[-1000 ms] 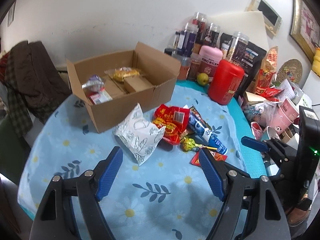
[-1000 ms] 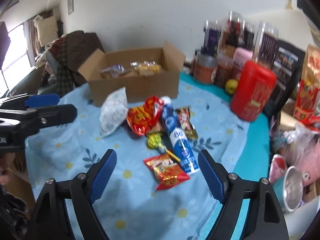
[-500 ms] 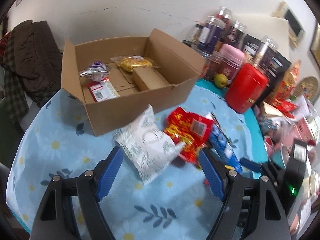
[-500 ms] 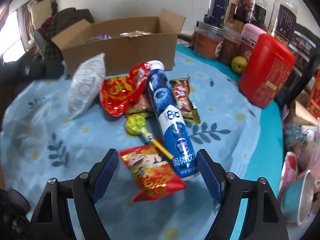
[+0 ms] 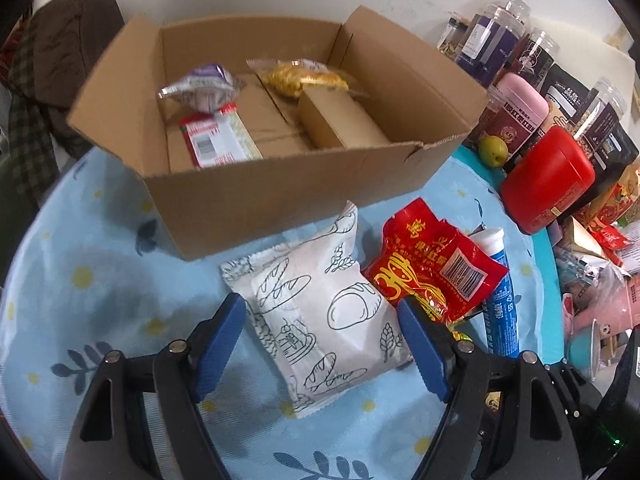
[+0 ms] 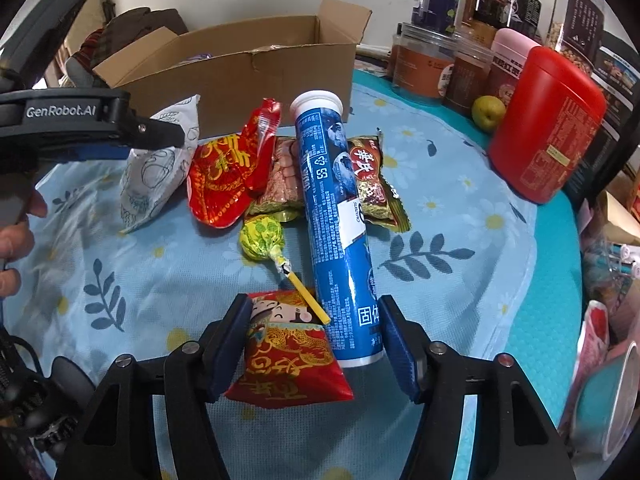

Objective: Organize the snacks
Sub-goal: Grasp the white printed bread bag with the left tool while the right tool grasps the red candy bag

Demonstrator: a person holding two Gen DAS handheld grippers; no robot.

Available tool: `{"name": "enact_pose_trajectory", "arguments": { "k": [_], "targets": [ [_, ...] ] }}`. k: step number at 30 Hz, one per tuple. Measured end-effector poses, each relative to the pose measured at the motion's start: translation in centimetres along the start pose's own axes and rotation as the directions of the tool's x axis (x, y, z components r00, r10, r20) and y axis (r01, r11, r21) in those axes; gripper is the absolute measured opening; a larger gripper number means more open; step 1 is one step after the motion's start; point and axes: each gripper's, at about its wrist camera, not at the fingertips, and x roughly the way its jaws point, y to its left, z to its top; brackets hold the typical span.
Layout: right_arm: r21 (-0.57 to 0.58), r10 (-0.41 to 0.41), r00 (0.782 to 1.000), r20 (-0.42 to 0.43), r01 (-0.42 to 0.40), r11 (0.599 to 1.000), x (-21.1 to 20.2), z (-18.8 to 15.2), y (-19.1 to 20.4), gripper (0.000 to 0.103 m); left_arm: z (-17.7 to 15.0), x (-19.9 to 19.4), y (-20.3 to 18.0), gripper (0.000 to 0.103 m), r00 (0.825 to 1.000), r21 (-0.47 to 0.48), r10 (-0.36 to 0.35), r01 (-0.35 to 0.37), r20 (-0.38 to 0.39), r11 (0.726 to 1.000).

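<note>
An open cardboard box [image 5: 280,196] stands at the back of the table with several snacks inside; it also shows in the right wrist view [image 6: 248,76]. My left gripper [image 5: 322,344] is open, its jaws on either side of a white bread-print packet [image 5: 324,320]. A red packet [image 5: 432,268] lies to its right. My right gripper [image 6: 312,344] is open, its jaws around a small red packet [image 6: 288,360] and the lower end of a blue tube [image 6: 340,232]. A lollipop [image 6: 264,236], a brown packet [image 6: 370,176] and a red bag [image 6: 224,176] lie beyond.
A red canister [image 6: 548,140], a green fruit [image 6: 487,112] and several jars [image 6: 440,60] stand at the right rear. Cups and clutter [image 5: 600,300] crowd the right edge. Clothes [image 5: 48,64] hang beyond the box. The cloth is light blue with flowers.
Both grippers moved forward and down. The left one now straddles the white packet; the right one now straddles the small red packet and the tube's end. The snacks have not moved.
</note>
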Motion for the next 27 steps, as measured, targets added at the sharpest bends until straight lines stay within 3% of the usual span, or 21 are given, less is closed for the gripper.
{"name": "enact_pose_trajectory", "arguments": {
  "k": [5,9,14,27],
  "targets": [
    [-0.003,-0.011,1.0,0.003,0.011,1.0,0.0,0.1,0.1,0.062,-0.4,0.3,-0.2,0.078,1.0,0.028,-0.019,0.018,0.005,0.999],
    [-0.001,-0.014,1.0,0.009,0.014,1.0,-0.4,-0.2,0.2,0.059,-1.1,0.2,-1.0,0.067,1.0,0.108,-0.016,0.015,0.004,0.994],
    [0.011,-0.012,1.0,0.008,0.012,1.0,-0.9,-0.8,0.3,0.058,-1.9,-0.5,-0.8,0.058,0.998,0.106,-0.047,0.05,-0.031,0.993],
    [0.036,-0.006,1.0,0.012,0.005,0.999,-3.3,-3.9,1.0,0.057,-7.0,-3.0,-2.5,0.058,0.99,0.204,-0.097,0.116,-0.1,0.972]
  ]
}}
